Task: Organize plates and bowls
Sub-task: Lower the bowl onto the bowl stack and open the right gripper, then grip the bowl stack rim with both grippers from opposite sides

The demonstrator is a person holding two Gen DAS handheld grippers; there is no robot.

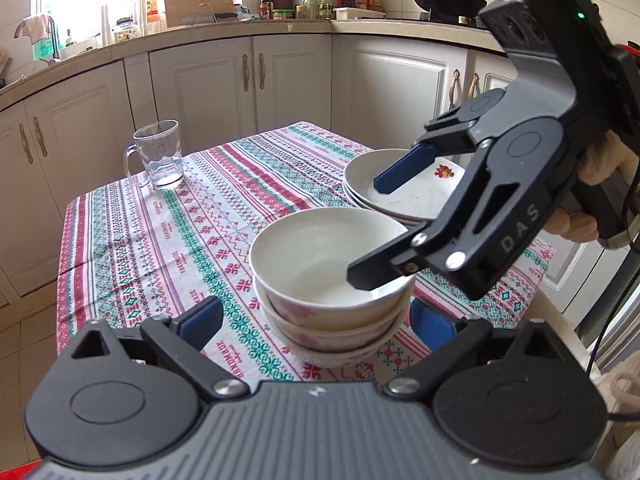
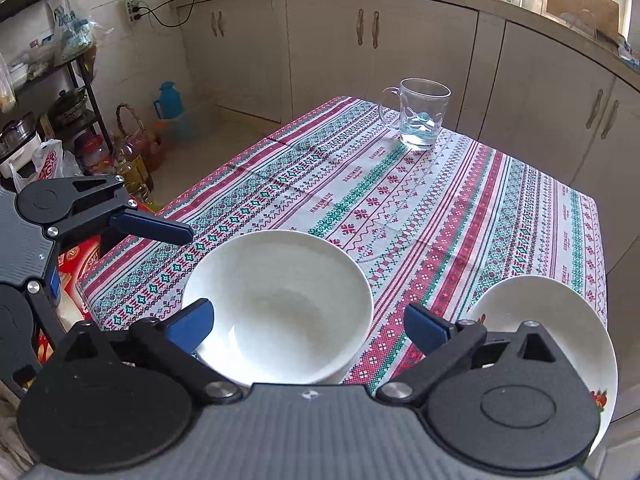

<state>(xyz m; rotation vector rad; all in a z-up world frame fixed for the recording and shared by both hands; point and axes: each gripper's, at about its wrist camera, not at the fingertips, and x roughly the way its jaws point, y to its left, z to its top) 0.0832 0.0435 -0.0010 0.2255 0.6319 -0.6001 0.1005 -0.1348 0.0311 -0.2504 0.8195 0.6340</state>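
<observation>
A stack of three white bowls (image 1: 328, 264) with pink flower outsides stands on the patterned tablecloth (image 1: 168, 232). Its top bowl shows from above in the right wrist view (image 2: 280, 300). A stack of white plates (image 1: 404, 196) with a fruit print sits behind it, also in the right wrist view (image 2: 552, 320). My left gripper (image 1: 316, 320) is open and empty, its fingers either side of the bowl stack. My right gripper (image 1: 370, 234) is open and empty, hovering over the top bowl and the plates; in its own view (image 2: 308, 326) it straddles the bowl.
A glass mug (image 1: 160, 156) with a little water stands at the table's far corner, also in the right wrist view (image 2: 420, 114). Kitchen cabinets (image 1: 256, 76) ring the table. Bottles, a basket and a rack (image 2: 52, 80) crowd the floor at the left.
</observation>
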